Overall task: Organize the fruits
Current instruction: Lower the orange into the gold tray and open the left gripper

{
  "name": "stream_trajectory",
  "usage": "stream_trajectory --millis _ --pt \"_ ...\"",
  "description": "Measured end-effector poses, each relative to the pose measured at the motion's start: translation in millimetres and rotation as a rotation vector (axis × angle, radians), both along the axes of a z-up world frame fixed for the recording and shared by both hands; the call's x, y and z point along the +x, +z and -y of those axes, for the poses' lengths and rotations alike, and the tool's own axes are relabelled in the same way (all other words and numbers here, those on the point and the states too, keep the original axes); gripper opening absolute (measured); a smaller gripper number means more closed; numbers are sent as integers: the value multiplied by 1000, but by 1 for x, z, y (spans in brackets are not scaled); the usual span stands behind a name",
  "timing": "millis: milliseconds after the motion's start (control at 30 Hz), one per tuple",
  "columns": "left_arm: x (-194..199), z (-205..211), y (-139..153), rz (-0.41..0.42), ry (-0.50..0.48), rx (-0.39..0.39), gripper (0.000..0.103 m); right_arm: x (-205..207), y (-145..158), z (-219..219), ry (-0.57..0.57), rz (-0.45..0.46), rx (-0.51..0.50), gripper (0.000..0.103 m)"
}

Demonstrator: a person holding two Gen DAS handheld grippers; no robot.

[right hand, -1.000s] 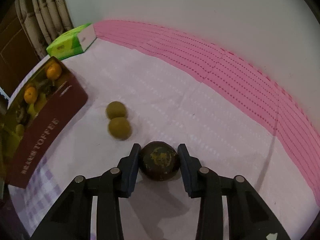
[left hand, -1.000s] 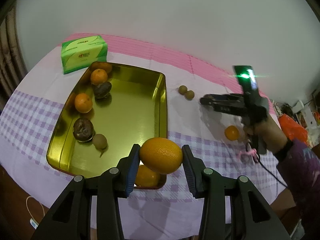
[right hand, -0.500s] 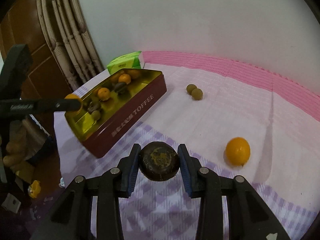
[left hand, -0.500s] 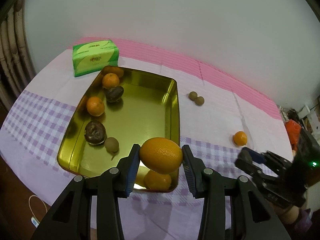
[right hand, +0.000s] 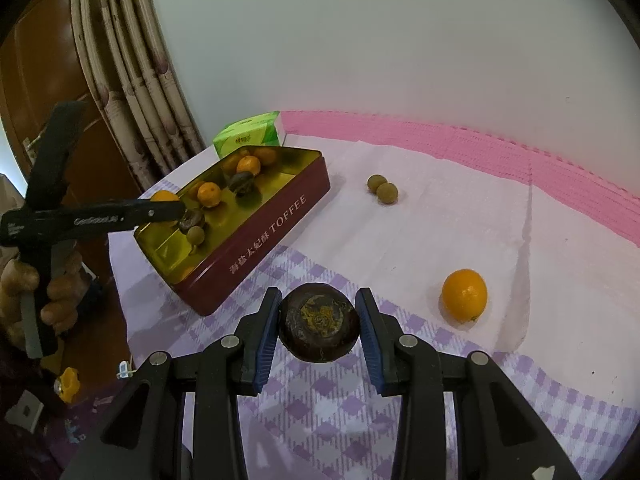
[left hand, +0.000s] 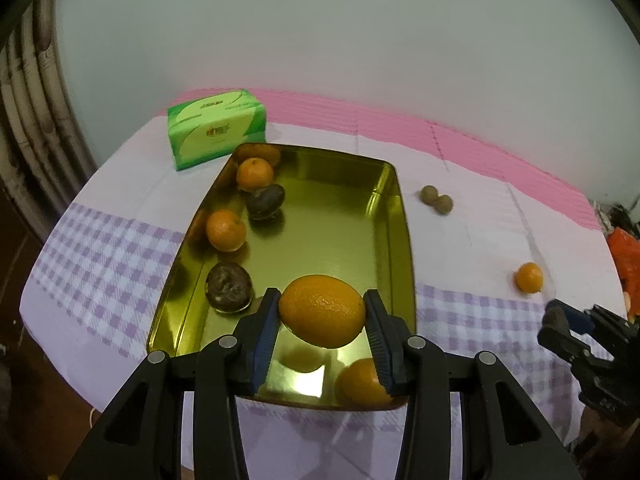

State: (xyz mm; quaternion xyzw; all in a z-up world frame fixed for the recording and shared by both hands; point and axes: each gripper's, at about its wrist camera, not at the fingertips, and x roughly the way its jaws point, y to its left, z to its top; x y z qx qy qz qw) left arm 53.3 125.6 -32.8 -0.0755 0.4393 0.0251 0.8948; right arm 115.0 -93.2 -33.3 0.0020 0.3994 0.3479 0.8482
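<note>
My left gripper (left hand: 321,300) is shut on a large orange (left hand: 322,312), held above the near end of the gold tin tray (left hand: 405,240). Inside the tray lie tangerines (left hand: 255,174), two dark passion fruits (left hand: 229,289) and another orange (left hand: 360,384) in the near corner. My right gripper (right hand: 318,300) is shut on a dark passion fruit (right hand: 319,322) over the checked cloth, to the right of the tin (right hand: 264,236). Loose on the cloth are two longans (right hand: 383,188) and one orange (right hand: 464,296). The right gripper (left hand: 568,328) shows at the right edge of the left wrist view.
A green tissue box (left hand: 216,128) stands behind the tray near the wall. Curtains (right hand: 132,80) and a wooden door hang to the left of the round table. The table edge (left hand: 80,344) drops off close to the tray. A hand (right hand: 56,292) holds the left gripper.
My right gripper has carried the passion fruit away from the longans to the near right part of the table, then held still. The left gripper tipped slightly over the tray, orange still gripped.
</note>
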Motion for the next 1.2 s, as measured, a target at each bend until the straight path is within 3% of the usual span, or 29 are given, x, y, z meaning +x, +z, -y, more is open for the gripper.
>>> stream_trajectory --millis 267,1200 --pt "8 -1 -10 -32 10 -1 43 0 1 -2 4 -1 6 35" --pt "73 16 -28 -106 -38 119 43 1 -2 14 -17 -24 30 35"
